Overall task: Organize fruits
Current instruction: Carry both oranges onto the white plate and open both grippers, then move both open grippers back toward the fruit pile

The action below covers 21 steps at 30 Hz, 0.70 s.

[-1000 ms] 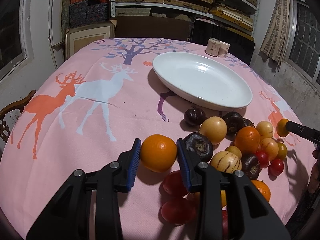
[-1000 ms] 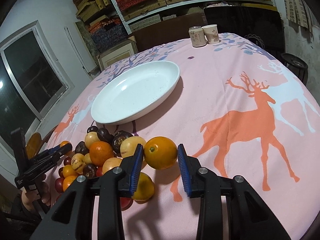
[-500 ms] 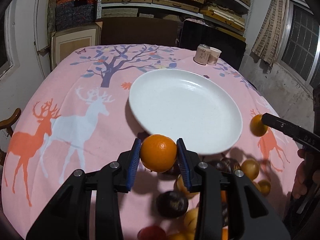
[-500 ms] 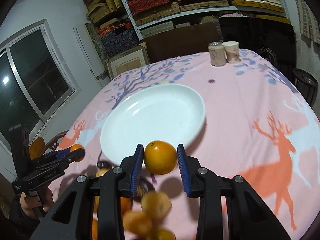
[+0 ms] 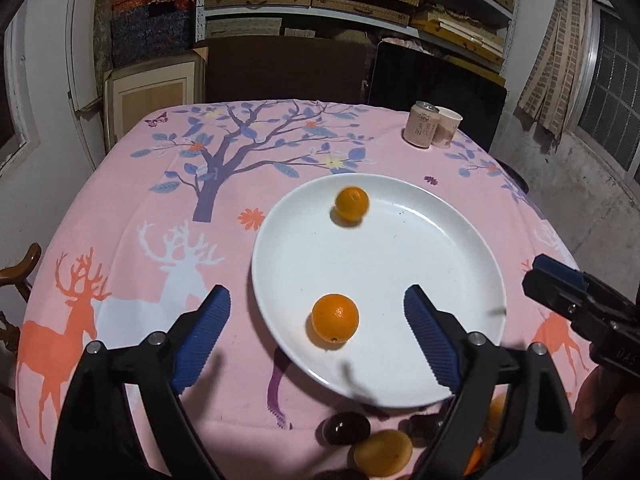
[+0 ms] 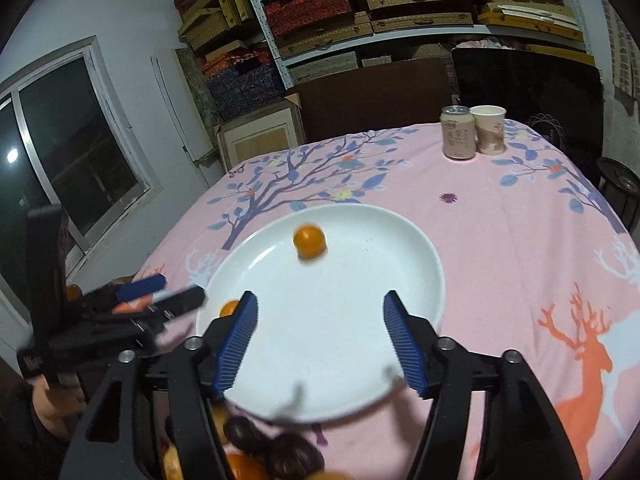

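- Now both grippers hang over the white plate (image 5: 472, 240) with their blue-padded jaws spread apart and nothing between them; the jaws of each have just been opening.
- In the left wrist view, the left gripper (image 5: 316, 316) frames the near part of the plate, and an orange (image 5: 335, 319) lies in the dish close to the near rim, free of both pads.
- A second, smaller orange fruit (image 5: 351, 203) sits at the far side of the plate, well apart from the first; it looks slightly blurred.
- From the right wrist view, the right gripper (image 6: 320, 320) is released too, its pads on either side of bare white plate.
- That view shows the far fruit mid-plate and only a sliver of the near orange beside the left-hand pad.
- The rest of the fruits (image 5: 382, 452), dark purple, yellow and orange ones, stay in a heap on the pink deer-print tablecloth (image 5: 140, 208) just beyond the plate's near rim, partly hidden by the gripper bodies.
- A can (image 6: 458, 132) and a paper cup (image 6: 489, 129) stand touching side by side at the far edge of the table.
- Shelves stacked with flat boxes (image 6: 360, 8) fill the wall behind.
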Each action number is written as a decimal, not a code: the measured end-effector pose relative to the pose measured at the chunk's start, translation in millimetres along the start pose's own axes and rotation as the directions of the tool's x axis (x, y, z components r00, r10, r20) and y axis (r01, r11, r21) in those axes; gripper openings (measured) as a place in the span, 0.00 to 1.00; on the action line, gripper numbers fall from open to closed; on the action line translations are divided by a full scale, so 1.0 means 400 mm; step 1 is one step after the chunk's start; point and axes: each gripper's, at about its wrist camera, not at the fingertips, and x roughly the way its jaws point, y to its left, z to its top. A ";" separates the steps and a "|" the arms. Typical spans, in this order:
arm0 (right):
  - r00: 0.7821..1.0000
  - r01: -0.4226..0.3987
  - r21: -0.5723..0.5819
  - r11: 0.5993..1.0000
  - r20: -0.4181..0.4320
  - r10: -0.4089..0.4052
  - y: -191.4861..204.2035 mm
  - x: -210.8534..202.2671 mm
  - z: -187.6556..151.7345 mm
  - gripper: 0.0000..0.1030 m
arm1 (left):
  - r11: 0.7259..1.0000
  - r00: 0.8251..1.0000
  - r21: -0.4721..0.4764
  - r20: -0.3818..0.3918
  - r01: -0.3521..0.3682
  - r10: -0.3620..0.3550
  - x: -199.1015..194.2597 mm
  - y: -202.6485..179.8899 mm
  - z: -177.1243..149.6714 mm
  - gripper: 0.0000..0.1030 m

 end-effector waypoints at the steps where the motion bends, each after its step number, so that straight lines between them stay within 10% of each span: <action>1: 1.000 0.002 -0.002 1.000 -0.004 -0.002 -0.004 -0.018 -0.018 0.67 | 1.000 1.000 -0.009 -0.002 0.006 -0.006 -0.017 0.008 -0.012 0.84; 14: 0.993 0.032 -0.142 0.989 -0.107 -0.048 -0.019 -0.164 -0.264 0.67 | 0.995 0.998 0.094 -0.061 0.017 -0.012 -0.222 0.025 -0.345 0.84; 21: 0.990 0.003 -0.112 0.994 -0.142 -0.019 -0.029 -0.165 -0.323 0.48 | 0.980 0.997 0.194 -0.042 -0.051 0.060 -0.269 -0.008 -0.435 0.84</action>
